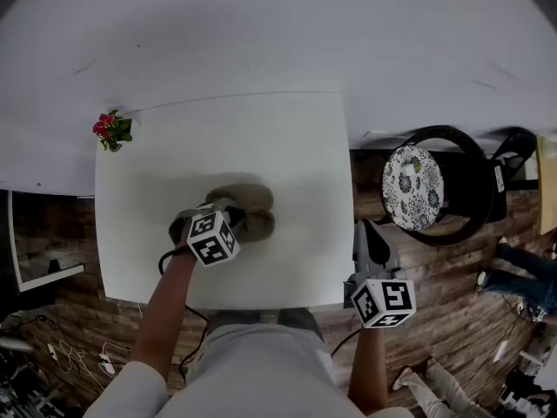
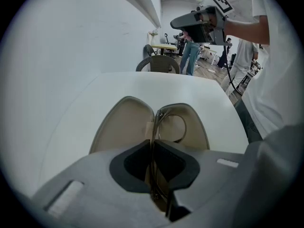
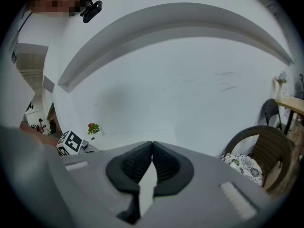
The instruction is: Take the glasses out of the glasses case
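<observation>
Judging by how things lay, I was abt a third through. The case stood open on the table, both halves spread. The glasses lay in the half that the left gripper view showed on the right, not yet lifted out. The left tongs were clenched on the glasses' thin frame at its near end, w/ nothing else between the pads. The right tongs were clenched too, tips meeting on nothing, held off the table's right edge over the wood floor, well apart from the case. Left to do, imo: lift the glasses clear and set them down. The case might need steadying if it came up w/ them.

Only the left gripper view showed the grip and the glasses. In the head view the marker cube and arm covered that spot, so just the case's tan halves showed. Only the head view gave the layout: case near mid-table, a flower at the far left corner, a chair w/ a patterned cushion off to the right. In the right gripper view I couldn't make out the case, just wall, table and flower.
</observation>
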